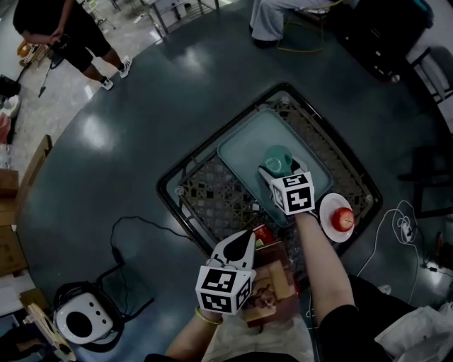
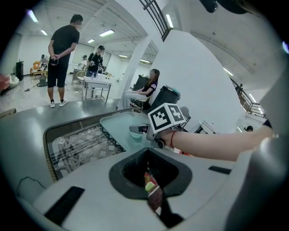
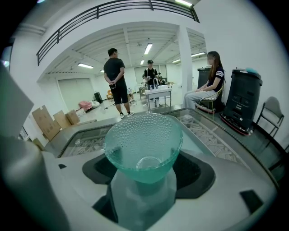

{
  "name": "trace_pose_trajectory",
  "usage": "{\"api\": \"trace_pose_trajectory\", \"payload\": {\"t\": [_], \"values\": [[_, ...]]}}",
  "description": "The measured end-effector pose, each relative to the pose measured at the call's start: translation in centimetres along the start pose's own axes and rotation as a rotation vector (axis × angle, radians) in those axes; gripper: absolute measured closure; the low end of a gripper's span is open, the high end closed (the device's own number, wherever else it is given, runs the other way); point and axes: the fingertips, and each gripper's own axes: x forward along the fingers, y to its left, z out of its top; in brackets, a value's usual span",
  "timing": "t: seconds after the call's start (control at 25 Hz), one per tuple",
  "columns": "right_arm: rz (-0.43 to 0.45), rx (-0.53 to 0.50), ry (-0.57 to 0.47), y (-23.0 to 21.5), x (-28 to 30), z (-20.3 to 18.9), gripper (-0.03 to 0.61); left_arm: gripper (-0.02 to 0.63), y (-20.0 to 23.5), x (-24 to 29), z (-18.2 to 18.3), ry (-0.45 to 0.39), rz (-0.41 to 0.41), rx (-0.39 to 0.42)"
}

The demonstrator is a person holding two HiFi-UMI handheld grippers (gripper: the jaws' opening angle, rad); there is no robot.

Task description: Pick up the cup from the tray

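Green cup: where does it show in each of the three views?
Head view: green cup centre-right, in the right gripper, over the tray.
Left gripper view: small, mid-frame, left of the right gripper's marker cube.
Right gripper view: fills the centre, between the jaws.
Shared landmark: standing person in black.

Large open lab-like hall: strip lights (image 3: 148, 48), cardboard boxes (image 3: 44, 121), mezzanine railing (image 3: 113, 9), bystanders (image 3: 116, 81).
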Motion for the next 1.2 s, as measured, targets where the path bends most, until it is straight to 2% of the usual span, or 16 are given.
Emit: {"api": "trace_pose_trajectory", "payload": {"t": [0.68,1.2], "values": [[-0.002,-0.012,-0.029,1.6,-6.7,1.7,0.203,0.604,-0.4,-1.5,1.9,-0.041,0.034,-0.026],[0.012,-0.054,-0.071,5.4,-14.8,2.2,0.204,0.605,-1.6,-3.7,2.2,-0.063,0.078,-0.005]]}}
